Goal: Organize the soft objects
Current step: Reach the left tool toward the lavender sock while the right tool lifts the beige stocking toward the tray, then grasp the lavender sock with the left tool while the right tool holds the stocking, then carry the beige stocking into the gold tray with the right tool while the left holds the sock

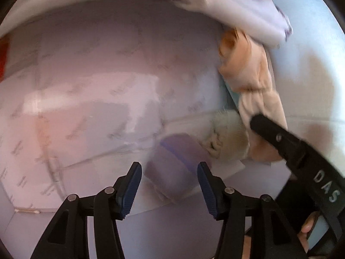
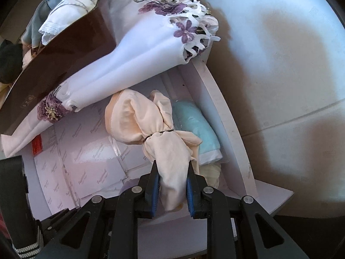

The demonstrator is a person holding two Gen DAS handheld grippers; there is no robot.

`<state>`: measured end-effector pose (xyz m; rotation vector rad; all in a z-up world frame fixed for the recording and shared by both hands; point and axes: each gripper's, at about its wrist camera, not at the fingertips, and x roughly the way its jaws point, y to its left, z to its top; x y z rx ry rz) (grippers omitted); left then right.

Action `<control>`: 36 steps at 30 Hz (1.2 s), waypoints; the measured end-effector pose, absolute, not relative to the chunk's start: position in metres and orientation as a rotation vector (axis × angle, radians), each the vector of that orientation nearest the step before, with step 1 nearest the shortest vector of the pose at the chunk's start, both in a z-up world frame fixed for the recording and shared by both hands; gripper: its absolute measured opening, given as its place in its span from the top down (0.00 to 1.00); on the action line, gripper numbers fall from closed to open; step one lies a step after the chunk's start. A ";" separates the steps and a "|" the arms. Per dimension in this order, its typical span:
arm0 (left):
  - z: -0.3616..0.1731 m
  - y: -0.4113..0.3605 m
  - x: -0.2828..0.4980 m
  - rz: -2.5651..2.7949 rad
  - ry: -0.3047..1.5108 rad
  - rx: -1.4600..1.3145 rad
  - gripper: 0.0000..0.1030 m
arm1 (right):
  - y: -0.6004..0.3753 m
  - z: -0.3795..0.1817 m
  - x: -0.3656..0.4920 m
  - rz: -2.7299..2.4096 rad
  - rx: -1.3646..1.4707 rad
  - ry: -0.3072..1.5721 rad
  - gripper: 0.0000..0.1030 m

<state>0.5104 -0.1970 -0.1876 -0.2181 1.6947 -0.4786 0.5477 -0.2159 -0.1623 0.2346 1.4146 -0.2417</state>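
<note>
- Right gripper (image 2: 172, 188): jaws clenched on the peach cloth (image 2: 151, 125), frame centre, over the box (image 2: 217, 99).
- Left gripper (image 1: 169, 185): jaws released, nothing gripped.

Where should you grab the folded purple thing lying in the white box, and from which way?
Judging by its pose, grip the purple folded cloth across its short width, coming down from above. It lies flat on the box floor, and the open left gripper already straddles it. The cream fluffy item crowds its far end, so stay near this end.
</note>
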 end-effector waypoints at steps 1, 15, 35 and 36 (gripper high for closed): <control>-0.190 -0.202 0.511 -0.493 1.705 -0.198 0.48 | -0.217 -0.162 0.548 -0.245 0.242 1.410 0.80; -0.207 -0.220 0.528 -0.526 1.728 -0.140 0.48 | -0.221 -0.167 0.549 -0.249 0.254 1.424 0.80; -0.166 -0.125 0.499 -0.127 1.574 0.019 0.59 | -0.174 -0.187 0.549 -0.052 0.197 1.522 0.79; -0.166 -0.118 0.497 -0.085 1.569 0.040 0.59 | -0.171 -0.188 0.549 -0.043 0.190 1.529 0.79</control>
